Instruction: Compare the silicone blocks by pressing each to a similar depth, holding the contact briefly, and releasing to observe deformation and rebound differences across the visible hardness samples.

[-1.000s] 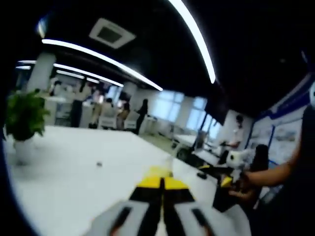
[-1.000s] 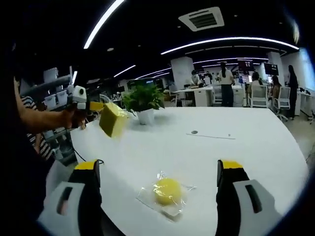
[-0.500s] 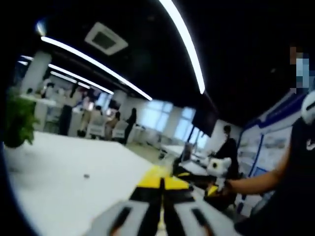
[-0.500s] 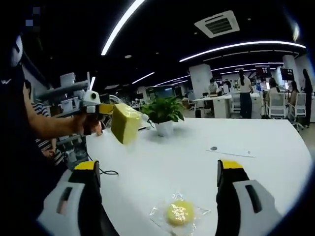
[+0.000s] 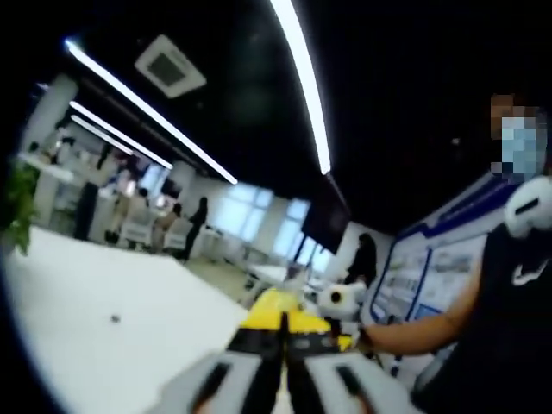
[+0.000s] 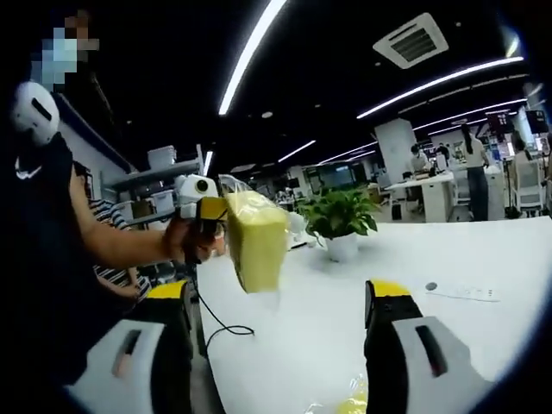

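Left gripper (image 6: 226, 216) is up in the air off the left edge of the white surface (image 6: 483, 259), seen in the right gripper view: fingers clamped on a yellow silicone block (image 6: 256, 240) wrapped in clear film. The block hangs clear of the surface, not touching it. A hand (image 6: 185, 240) wraps that gripper's grip, bare forearm running back to a dark sleeve.

Left gripper view: own fingers (image 5: 259, 323) pressed together along the centre line, yellow tips, with a sliver of yellow block (image 5: 278, 302) just past them. The right gripper (image 5: 345, 302) comes in from the right with an arm behind it; too blurred to read its fingers there.

Right gripper (image 6: 278, 297) in its own view: fingers (image 6: 385, 297) spread wide, nothing between them. A second yellow piece in a clear bag (image 6: 349, 402) lies on the surface at the bottom of that view, between the fingers and mostly cut off.

Potted plant (image 6: 339, 222) stands on the surface toward its far side. A black cable (image 6: 216, 319) trails over the left edge. Small dark spot (image 6: 431, 286) on the surface to the right.
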Demonstrator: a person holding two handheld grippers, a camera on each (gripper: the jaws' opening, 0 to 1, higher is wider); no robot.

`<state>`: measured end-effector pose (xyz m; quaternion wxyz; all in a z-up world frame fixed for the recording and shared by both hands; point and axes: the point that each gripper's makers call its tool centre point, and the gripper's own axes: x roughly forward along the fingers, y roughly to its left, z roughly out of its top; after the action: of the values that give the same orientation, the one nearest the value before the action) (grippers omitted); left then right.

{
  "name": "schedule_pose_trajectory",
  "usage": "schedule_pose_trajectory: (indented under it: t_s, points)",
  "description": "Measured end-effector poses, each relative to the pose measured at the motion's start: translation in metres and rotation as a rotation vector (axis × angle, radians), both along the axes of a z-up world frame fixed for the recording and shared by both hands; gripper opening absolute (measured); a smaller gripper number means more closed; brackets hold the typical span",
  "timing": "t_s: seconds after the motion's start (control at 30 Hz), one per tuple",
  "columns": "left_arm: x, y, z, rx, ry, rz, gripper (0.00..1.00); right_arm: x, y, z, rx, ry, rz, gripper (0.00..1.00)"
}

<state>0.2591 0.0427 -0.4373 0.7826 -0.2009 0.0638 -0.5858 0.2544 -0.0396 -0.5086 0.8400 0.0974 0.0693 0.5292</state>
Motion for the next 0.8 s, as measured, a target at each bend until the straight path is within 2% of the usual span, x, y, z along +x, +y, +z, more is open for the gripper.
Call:
schedule_pose_trajectory:
  t_s: [0.23,0.8]
  points:
    - [-0.006,-0.004,0.011,-0.042,-0.004,-0.027,0.00,0.001,0.021,0.018,0.026,-0.028,0.075,0.67]
    - [-0.016,-0.004,0.007,-0.094,0.038,-0.039,0.00,-0.009,0.046,0.025,0.106,-0.010,0.143,0.44]
